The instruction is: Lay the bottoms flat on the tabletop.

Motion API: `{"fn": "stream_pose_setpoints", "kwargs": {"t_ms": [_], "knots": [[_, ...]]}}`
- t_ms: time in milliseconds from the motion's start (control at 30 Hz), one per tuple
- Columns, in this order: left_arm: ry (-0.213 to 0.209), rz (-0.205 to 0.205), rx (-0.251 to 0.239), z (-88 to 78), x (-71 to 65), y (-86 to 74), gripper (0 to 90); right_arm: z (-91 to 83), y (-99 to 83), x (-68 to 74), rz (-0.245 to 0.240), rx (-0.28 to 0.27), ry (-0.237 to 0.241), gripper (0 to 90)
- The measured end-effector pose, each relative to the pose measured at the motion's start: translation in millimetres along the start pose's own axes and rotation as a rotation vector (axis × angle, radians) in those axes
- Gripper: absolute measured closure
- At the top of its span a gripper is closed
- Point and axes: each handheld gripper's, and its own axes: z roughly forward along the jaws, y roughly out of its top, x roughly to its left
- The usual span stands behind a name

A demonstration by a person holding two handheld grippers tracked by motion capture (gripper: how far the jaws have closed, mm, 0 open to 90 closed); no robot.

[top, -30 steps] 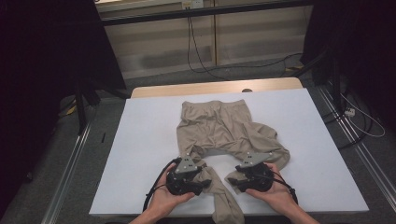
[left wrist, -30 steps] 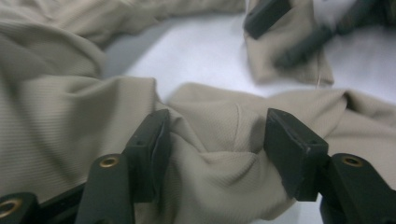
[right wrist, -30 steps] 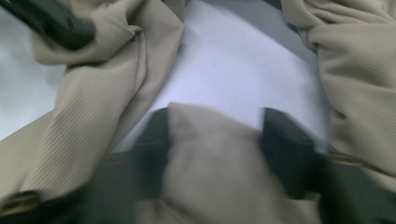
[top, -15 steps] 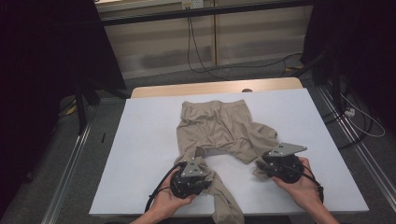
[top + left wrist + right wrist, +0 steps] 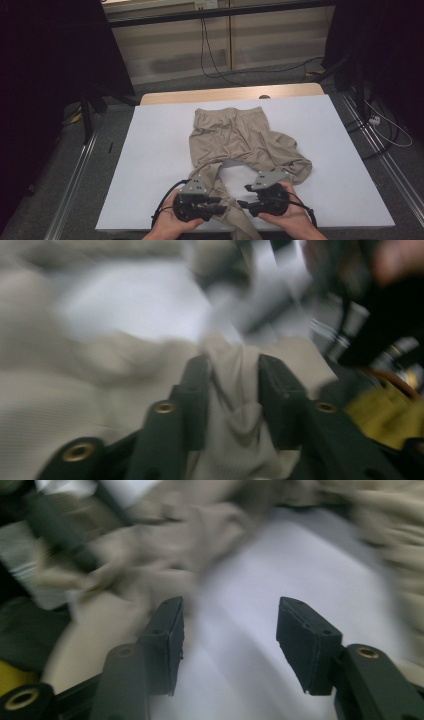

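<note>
High view: a white table [image 5: 150, 165] takes up the middle of the scene, its far edge a strip of bare wood [image 5: 230, 94]. Beyond that edge a pale panelled wall [image 5: 225, 45] runs across the room, with a black cable [image 5: 212, 55] hanging down it to the grey floor [image 5: 280, 75]. Dark curtains [image 5: 50, 60] close in on both sides of the table, and metal rails [image 5: 75, 175] run along the floor beside it.

A pair of beige trousers [image 5: 240, 137] lies crumpled on the table, waistband toward the wooden strip, one leg bunched to the right, the other trailing over the near edge.

The left gripper [image 5: 220, 202] sits at the near edge on that trailing leg; in the left gripper view [image 5: 232, 382] its jaws clasp a fold of the cloth, having just eased wider. The right gripper [image 5: 242, 202], just right of the leg and facing the left one, has jaws that have just been opening; in the right gripper view [image 5: 230, 630] they stand apart over bare white table with nothing between them.
</note>
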Motion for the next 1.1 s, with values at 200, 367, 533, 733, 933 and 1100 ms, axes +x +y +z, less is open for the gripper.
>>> {"fn": "stream_pose_setpoints", "kwargs": {"t_ms": [200,367,533,733,933,1100], "knots": [[0.138,-0.058,-0.055,-17.7,27.8,-3.3,55.2,20.5,-3.0,19.6,-0.092,0.063,0.061,51.8],[0.207,-0.075,-0.035,-16.6,37.2,-7.1,48.3,14.2,-6.6,30.8,-0.143,0.068,0.151,86.5],[0.231,-0.020,0.063,-0.5,33.8,-9.6,48.0,5.5,-9.5,38.9,-0.173,0.086,0.211,79.9],[0.233,-0.016,0.149,12.6,31.5,-11.0,73.5,-3.0,-1.8,20.2,-0.081,-0.003,0.124,41.8],[0.114,-0.044,0.125,10.3,25.0,-9.6,89.3,6.9,9.0,7.4,-0.034,-0.044,0.056,46.3],[0.081,-0.022,0.123,13.9,14.8,-8.4,89.2,28.6,5.8,17.2,-0.094,0.030,0.058,51.8]]}}
